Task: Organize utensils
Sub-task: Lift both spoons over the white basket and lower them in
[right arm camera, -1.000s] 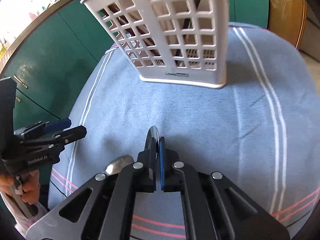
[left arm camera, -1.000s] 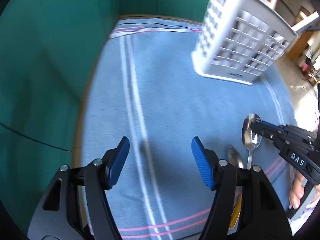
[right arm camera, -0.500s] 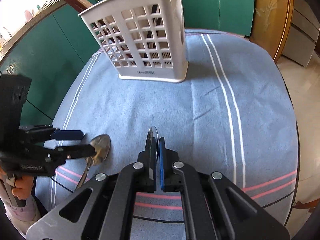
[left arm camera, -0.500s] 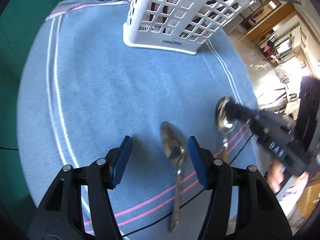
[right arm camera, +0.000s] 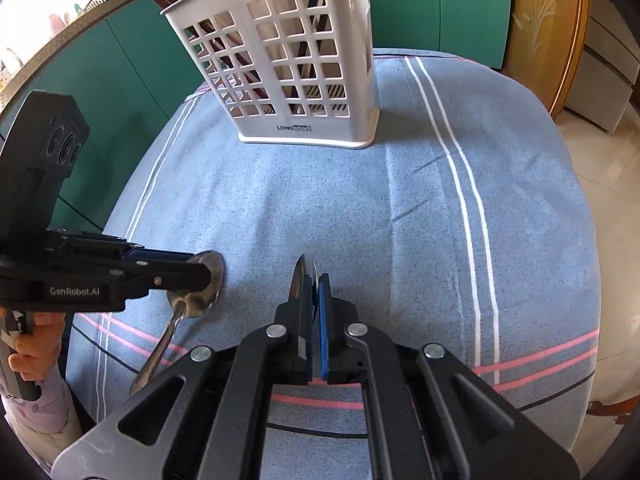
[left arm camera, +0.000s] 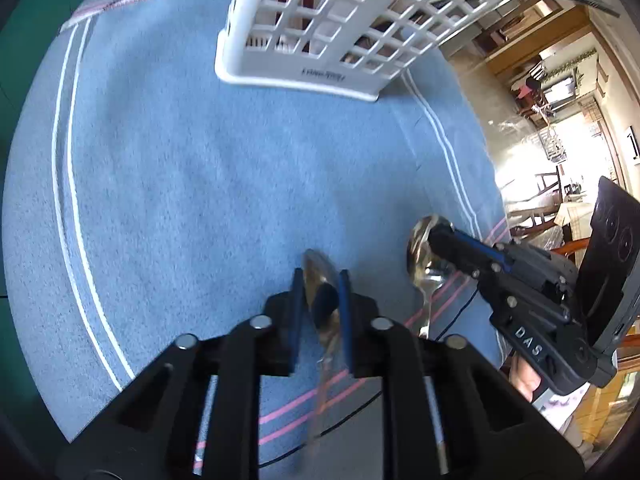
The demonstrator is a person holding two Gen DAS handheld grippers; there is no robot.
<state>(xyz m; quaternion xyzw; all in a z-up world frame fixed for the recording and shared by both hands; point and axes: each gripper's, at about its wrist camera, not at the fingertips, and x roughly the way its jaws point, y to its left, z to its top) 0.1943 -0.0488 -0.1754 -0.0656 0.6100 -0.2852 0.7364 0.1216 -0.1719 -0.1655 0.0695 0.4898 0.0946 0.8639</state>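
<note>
A white lattice utensil basket (left arm camera: 320, 40) (right arm camera: 288, 80) stands upright at the far side of the blue striped cloth (left arm camera: 200, 180). My left gripper (left arm camera: 320, 276) (right arm camera: 206, 270) points down at the cloth near the front edge. Its jaws are closing, and the blue pads pinch the bowl of a steel spoon (left arm camera: 314, 268) (right arm camera: 196, 300) whose handle trails back towards me. To its right, my right gripper (right arm camera: 314, 280) (left arm camera: 434, 236) is shut on the bowl of a second spoon (right arm camera: 304, 270) (left arm camera: 420, 256), held edge-on just above the cloth.
Dark-handled utensils stand inside the basket. A thin black cable (right arm camera: 320, 434) runs along the cloth's front edge by the pink stripes. Green cabinet doors (right arm camera: 120, 60) line the back and left. A hand (right arm camera: 32, 352) grips the left tool.
My left gripper swung right and down over the spoon lying on the cloth, and its wide jaws closed around the bowl. The right gripper kept its spoon and drew back from the basket.
</note>
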